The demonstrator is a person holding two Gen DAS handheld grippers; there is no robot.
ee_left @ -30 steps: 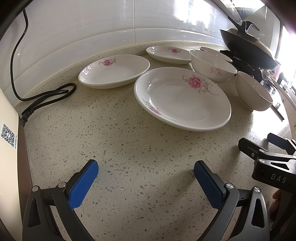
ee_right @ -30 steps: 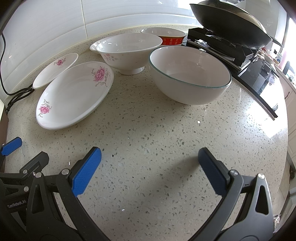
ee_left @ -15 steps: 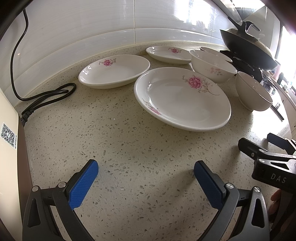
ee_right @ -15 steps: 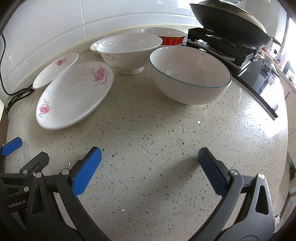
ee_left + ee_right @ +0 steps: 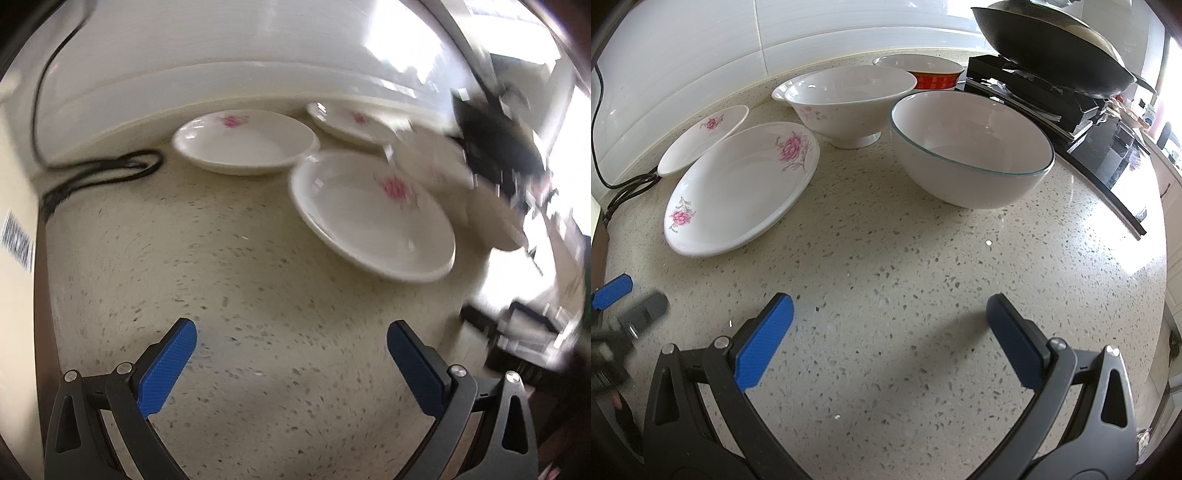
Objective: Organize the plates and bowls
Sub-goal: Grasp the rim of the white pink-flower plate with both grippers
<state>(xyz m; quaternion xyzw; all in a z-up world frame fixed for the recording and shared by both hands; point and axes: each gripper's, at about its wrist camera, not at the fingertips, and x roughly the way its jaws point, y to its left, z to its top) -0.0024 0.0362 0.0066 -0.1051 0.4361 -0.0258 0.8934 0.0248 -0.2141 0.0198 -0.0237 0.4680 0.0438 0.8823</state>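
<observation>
A large white plate with pink flowers lies on the speckled counter. Behind it sit a smaller flowered plate and a third one by the wall. A footed white bowl, a green-rimmed bowl and a red-banded bowl stand to the right. My left gripper is open over bare counter, well short of the plates; its view is blurred. My right gripper is open, empty, in front of the green-rimmed bowl.
A black wok rests on a black stove at the back right. A black power cord lies along the tiled wall at the left. A beige appliance side with a code label stands at the far left.
My left gripper has started moving, lifting and swinging left, so its view is now motion-blurred. The right gripper and all the dishes are where they were.
</observation>
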